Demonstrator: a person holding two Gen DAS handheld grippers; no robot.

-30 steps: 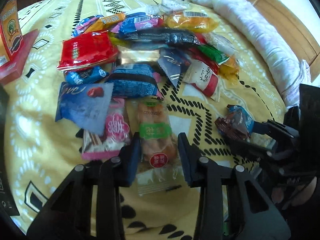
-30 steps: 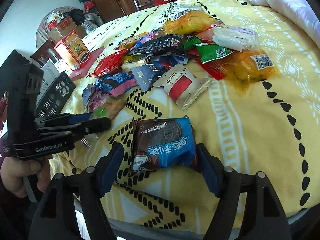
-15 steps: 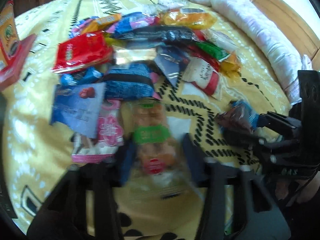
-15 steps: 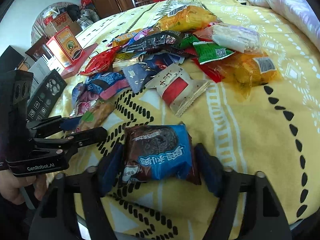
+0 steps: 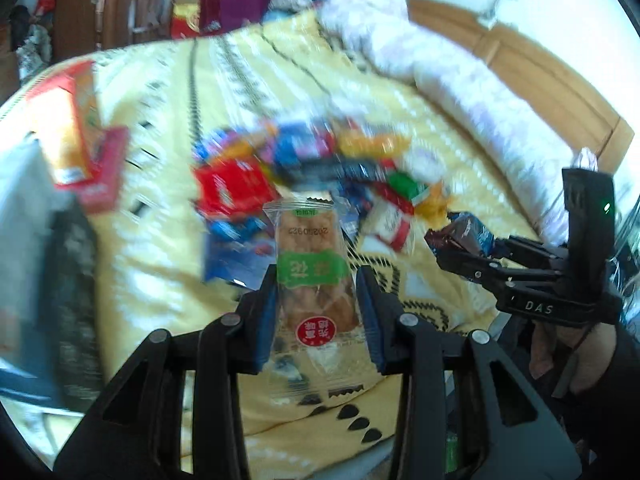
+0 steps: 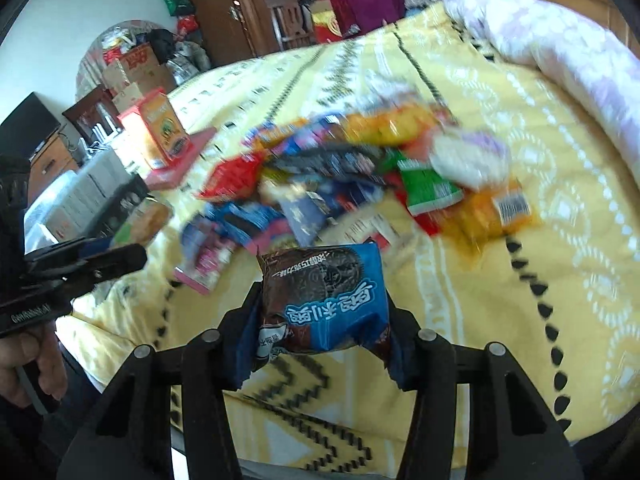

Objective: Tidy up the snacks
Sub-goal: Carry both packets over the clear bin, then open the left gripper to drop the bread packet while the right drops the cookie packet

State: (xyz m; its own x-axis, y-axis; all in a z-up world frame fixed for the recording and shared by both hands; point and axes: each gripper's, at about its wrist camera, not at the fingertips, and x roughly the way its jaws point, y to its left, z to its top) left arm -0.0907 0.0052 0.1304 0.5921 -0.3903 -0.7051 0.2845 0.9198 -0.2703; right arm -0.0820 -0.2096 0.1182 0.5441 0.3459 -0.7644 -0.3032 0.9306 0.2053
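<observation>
Between the pads of my left gripper (image 5: 316, 312) sits the clear cookie pack (image 5: 314, 280), my right gripper (image 6: 320, 336) has just squeezed onto the blue cookie pack (image 6: 326, 304), so I should lift both slowly, holding tight.

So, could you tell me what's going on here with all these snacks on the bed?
A person is sorting snacks with a handheld gripper in each hand. The left gripper is clamped on a clear packet of biscuits with a green band, held up off the yellow bedspread. The right gripper, whose jaws have just been closing, grips a blue and brown cookie packet, also lifted. The rest of the snack pile lies in the middle of the bed, beyond both grippers.
</observation>
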